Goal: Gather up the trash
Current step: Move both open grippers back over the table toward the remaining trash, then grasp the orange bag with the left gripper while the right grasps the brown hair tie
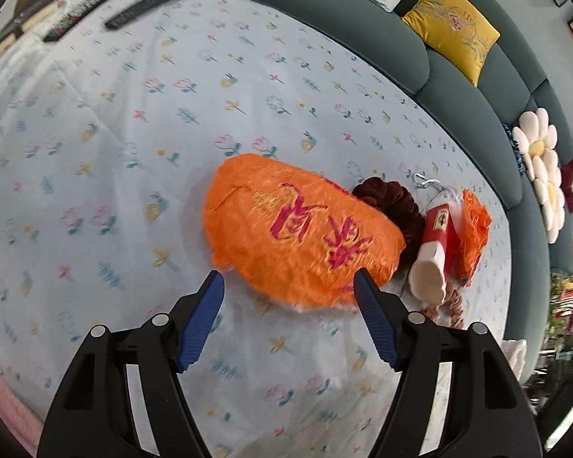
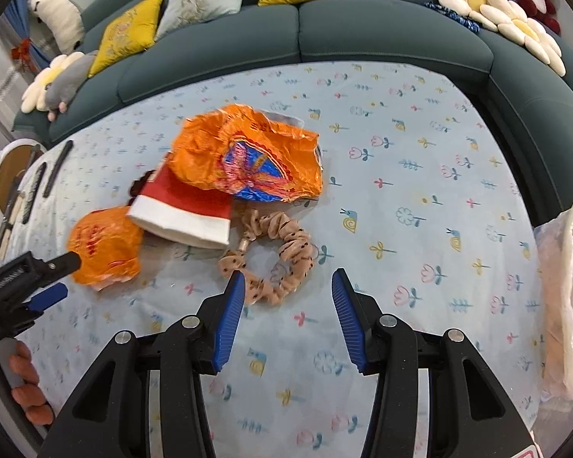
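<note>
An orange crumpled wrapper with red characters [image 1: 298, 229] lies on the floral tablecloth just ahead of my open left gripper [image 1: 288, 286]; it also shows in the right wrist view [image 2: 105, 246] with the left gripper [image 2: 57, 278] beside it. A second, larger orange wrapper with a blue patch [image 2: 248, 156] lies farther back, also seen in the left wrist view [image 1: 473, 229]. A red and white box [image 2: 183, 210] lies between them. My right gripper [image 2: 288, 282] is open and empty, just short of a beige dotted scrunchie [image 2: 279, 263].
A dark brown scrunchie [image 1: 389, 198] lies behind the box. A clear plastic bag [image 2: 565, 297] hangs at the table's right edge. Remote controls [image 1: 145, 5] and knives [image 2: 7, 213] lie at the far left. A teal sofa [image 2: 363, 34] with cushions wraps the table's far side.
</note>
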Demonstrator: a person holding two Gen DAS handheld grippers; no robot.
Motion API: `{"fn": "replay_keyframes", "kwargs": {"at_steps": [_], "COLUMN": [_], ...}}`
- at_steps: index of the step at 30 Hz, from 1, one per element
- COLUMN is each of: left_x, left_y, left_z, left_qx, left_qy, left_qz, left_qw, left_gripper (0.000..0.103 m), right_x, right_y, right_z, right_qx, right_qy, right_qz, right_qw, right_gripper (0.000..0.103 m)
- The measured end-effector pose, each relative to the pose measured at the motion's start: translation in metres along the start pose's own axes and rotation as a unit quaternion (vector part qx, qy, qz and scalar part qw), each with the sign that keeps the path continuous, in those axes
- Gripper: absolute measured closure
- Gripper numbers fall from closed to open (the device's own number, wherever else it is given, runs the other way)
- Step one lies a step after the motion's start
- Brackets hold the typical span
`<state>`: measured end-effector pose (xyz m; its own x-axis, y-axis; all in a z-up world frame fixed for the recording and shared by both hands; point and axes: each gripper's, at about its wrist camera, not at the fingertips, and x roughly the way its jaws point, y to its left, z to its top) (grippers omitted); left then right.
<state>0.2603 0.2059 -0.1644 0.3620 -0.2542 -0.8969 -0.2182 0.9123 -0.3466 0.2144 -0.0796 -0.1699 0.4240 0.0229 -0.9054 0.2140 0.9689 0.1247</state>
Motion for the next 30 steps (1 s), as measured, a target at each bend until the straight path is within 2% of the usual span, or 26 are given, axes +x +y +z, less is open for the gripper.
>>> {"fn": "replay_keyframes", "kwargs": {"at_steps": [6, 8, 10, 11, 12, 13, 14, 15, 16, 22, 30], "left_x": [0.014, 0.017, 0.018, 0.019, 0.020, 0.021, 0.021, 0.022, 0.022, -0.002, -0.054], "left_y": [-0.009, -0.010, -0.010, -0.011, -0.012, -0.013, -0.013, -0.014, -0.015, -0.020, -0.043], "left_z": [0.007, 0.007, 0.006, 0.005, 0.004, 0.003, 0.002, 0.001, 0.000, -0.009, -0.027], "left_qx": [0.006, 0.004, 0.007, 0.012, 0.019, 0.024, 0.026, 0.028, 0.030, 0.042, 0.065], "left_qy": [0.006, 0.006, 0.006, 0.008, 0.010, 0.011, 0.012, 0.012, 0.011, -0.011, -0.054], "left_qz": [-0.008, -0.009, -0.009, -0.010, -0.009, -0.007, -0.005, -0.005, -0.003, -0.007, -0.026], "left_qw": [0.9999, 0.9999, 0.9999, 0.9998, 0.9997, 0.9996, 0.9996, 0.9995, 0.9995, 0.9990, 0.9961], "left_gripper": [0.037, 0.042, 0.057, 0.063, 0.076, 0.085, 0.086, 0.092, 0.097, 0.101, 0.102], "right_x": [0.029, 0.037, 0.043, 0.046, 0.045, 0.046, 0.045, 0.046, 0.045, 0.022, -0.040], "right_y": [-0.002, -0.003, -0.004, -0.004, -0.003, -0.003, -0.003, -0.003, -0.003, -0.003, -0.019], "right_z": [0.006, 0.005, 0.003, 0.002, 0.001, 0.000, -0.001, -0.001, -0.001, -0.006, 0.002], "right_qx": [0.005, 0.008, 0.011, 0.010, 0.008, 0.006, 0.007, 0.008, 0.008, 0.005, 0.024], "right_qy": [0.018, 0.026, 0.033, 0.036, 0.031, 0.032, 0.033, 0.036, 0.037, 0.019, -0.039], "right_qz": [-0.017, -0.015, -0.010, -0.010, -0.014, -0.009, -0.003, 0.000, 0.002, 0.012, 0.029], "right_qw": [1.000, 1.000, 0.999, 0.999, 0.999, 0.999, 0.999, 0.999, 0.999, 1.000, 0.999], "right_gripper": [0.056, 0.057, 0.062, 0.071, 0.077, 0.081, 0.087, 0.092, 0.092, 0.094, 0.094]}}
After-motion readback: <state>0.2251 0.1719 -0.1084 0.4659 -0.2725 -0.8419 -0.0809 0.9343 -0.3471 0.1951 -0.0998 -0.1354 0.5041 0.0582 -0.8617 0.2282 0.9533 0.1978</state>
